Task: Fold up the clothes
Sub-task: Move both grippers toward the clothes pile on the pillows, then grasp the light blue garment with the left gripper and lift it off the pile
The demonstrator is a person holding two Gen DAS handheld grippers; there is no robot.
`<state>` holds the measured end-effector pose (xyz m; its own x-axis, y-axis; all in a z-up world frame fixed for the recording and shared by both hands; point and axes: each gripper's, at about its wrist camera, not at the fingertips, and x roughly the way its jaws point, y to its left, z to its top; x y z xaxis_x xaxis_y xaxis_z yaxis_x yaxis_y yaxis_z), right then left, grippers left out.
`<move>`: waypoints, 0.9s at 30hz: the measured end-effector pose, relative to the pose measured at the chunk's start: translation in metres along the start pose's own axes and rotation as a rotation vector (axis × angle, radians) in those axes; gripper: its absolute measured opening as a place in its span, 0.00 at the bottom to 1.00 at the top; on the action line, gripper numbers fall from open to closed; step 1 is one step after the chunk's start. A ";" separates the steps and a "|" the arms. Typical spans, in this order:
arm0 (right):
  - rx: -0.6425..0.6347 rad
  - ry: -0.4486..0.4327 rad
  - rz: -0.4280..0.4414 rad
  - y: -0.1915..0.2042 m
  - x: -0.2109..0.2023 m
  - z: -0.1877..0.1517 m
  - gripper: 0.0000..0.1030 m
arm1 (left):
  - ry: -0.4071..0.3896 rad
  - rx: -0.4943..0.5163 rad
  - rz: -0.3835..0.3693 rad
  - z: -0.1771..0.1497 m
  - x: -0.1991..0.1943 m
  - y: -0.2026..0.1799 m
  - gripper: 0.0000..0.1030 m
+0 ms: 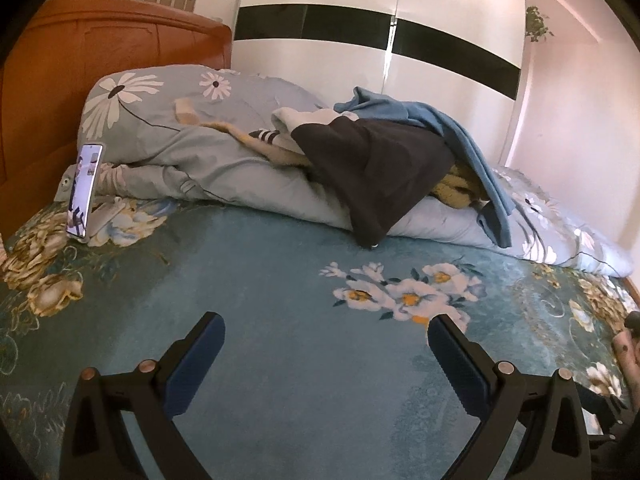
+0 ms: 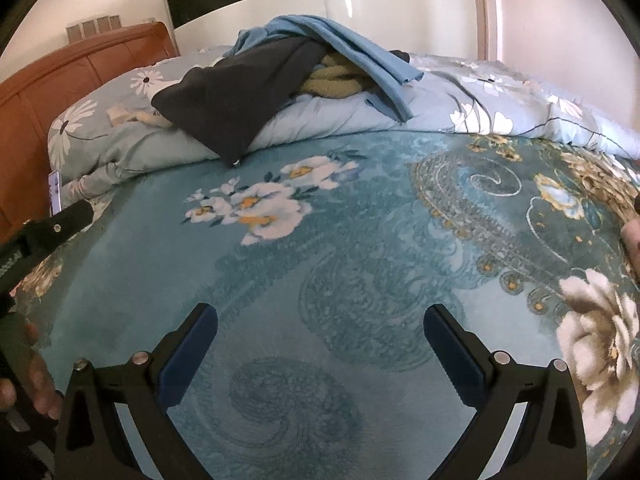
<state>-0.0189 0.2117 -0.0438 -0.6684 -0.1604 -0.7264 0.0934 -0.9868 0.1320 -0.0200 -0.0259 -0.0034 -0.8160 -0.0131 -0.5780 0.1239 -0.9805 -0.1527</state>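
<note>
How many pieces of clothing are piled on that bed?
4 show at least, heaped on the rolled quilt: a blue garment on top, a dark garment hanging down the front, an olive knit underneath, and a white striped piece left. More may be buried.

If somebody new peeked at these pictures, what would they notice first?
Probably the heap of clothes on the rolled-up flowery quilt at the far side of the bed: a dark garment with a blue one draped over it. Up close, the left gripper and right gripper hang open over the teal flowered bedspread.

right tool (image 2: 320, 344) spread wide (empty) | over bedspread (image 2: 360, 240) | clothes pile (image 2: 280, 68) beyond
</note>
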 end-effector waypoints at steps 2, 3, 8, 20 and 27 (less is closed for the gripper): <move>0.003 -0.001 0.003 0.000 0.004 -0.002 1.00 | 0.001 0.009 0.003 0.000 0.002 -0.002 1.00; 0.004 -0.001 0.004 0.000 0.006 -0.003 1.00 | 0.002 0.013 0.004 0.000 0.002 -0.004 1.00; 0.006 0.004 0.004 -0.005 0.014 -0.007 1.00 | 0.003 0.028 -0.024 0.009 0.012 -0.013 1.00; 0.022 0.058 -0.077 -0.061 0.024 -0.002 1.00 | -0.008 0.138 -0.099 0.064 0.063 -0.066 1.00; 0.050 0.116 -0.093 -0.086 0.034 -0.006 1.00 | -0.048 0.159 -0.133 0.130 0.107 -0.103 1.00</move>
<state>-0.0454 0.2909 -0.0841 -0.5827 -0.0728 -0.8094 -0.0034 -0.9958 0.0920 -0.1935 0.0485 0.0543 -0.8457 0.1124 -0.5217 -0.0739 -0.9928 -0.0941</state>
